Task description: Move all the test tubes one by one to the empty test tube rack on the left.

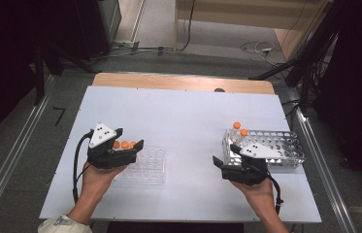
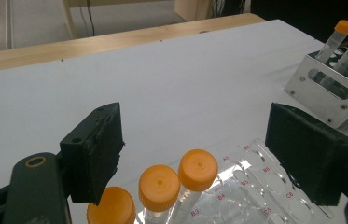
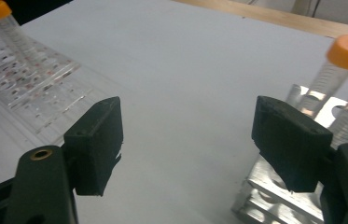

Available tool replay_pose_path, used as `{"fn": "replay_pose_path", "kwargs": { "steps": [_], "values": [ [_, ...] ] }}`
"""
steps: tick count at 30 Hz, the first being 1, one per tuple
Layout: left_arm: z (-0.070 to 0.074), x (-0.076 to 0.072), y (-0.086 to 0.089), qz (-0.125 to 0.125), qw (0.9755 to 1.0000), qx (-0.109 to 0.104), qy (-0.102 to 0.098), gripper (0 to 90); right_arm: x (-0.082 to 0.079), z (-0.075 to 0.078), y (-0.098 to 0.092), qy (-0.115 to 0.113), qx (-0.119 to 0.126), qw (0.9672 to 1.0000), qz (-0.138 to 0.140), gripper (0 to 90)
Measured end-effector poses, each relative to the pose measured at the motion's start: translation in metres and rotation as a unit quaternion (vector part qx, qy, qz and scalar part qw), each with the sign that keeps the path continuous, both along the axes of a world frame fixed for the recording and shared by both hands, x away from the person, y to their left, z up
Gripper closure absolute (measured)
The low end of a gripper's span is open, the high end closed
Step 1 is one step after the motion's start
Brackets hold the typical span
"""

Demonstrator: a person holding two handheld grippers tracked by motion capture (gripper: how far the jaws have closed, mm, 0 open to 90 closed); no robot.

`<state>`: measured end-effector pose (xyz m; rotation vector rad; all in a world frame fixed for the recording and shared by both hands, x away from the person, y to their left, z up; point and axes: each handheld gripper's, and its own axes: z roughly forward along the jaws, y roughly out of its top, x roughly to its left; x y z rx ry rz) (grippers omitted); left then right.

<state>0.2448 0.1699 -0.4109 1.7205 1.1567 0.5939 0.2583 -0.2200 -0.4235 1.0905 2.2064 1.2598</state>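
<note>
Three orange-capped tubes (image 1: 124,144) stand in a row at the far left edge of a clear plastic rack (image 1: 144,167). My left gripper (image 1: 130,138) hovers just over them, open; in the left gripper view the caps (image 2: 159,187) sit low between the wide jaws of the left gripper (image 2: 195,135), and no pad presses on them. A metal rack (image 1: 278,145) at the right holds two more orange-capped tubes (image 1: 239,128) at its far left corner. My right gripper (image 1: 225,153) is open and empty, just left of that rack; the rack (image 3: 274,196) and its tubes (image 3: 344,56) lie behind the right jaw.
Everything rests on a white sheet (image 1: 183,116) over a wooden table (image 1: 178,81). The clear rack (image 3: 27,84) with a tube (image 3: 3,23) appears far left in the right gripper view. Cables trail from both grippers toward the person's forearms. Floor rails run along both sides.
</note>
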Motion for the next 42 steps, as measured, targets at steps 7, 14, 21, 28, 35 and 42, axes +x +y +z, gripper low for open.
{"fn": "replay_pose_path", "kwargs": {
  "steps": [7,14,21,28,35,42],
  "values": [
    [0.0,0.0,0.0,-0.002,1.0,0.0,0.0,20.0,0.007,-0.001,-0.015,-0.008,-0.009,0.9993,-0.034,23.5],
    [-0.001,-0.001,-0.001,-0.003,1.0,0.0,-0.002,20.0,0.015,-0.006,-0.029,-0.024,-0.011,0.9964,-0.081,23.8],
    [-0.001,-0.001,-0.004,-0.006,1.0,0.001,-0.002,20.0,0.029,-0.017,-0.039,-0.032,-0.005,0.9921,-0.121,28.1],
    [-0.001,-0.001,-0.005,-0.009,1.0,0.002,-0.002,20.0,0.044,-0.025,-0.037,-0.027,-0.014,0.9896,-0.14,35.1],
    [-0.002,-0.001,-0.006,-0.01,0.9999,0.002,0.0,20.1,0.049,-0.033,-0.034,-0.039,-0.024,0.9871,-0.153,48.6],
    [-0.003,-0.001,-0.007,-0.012,0.9999,0.004,0.001,20.1,0.05,-0.033,-0.038,-0.047,-0.016,0.986,-0.159,59.9]
  ]
}}
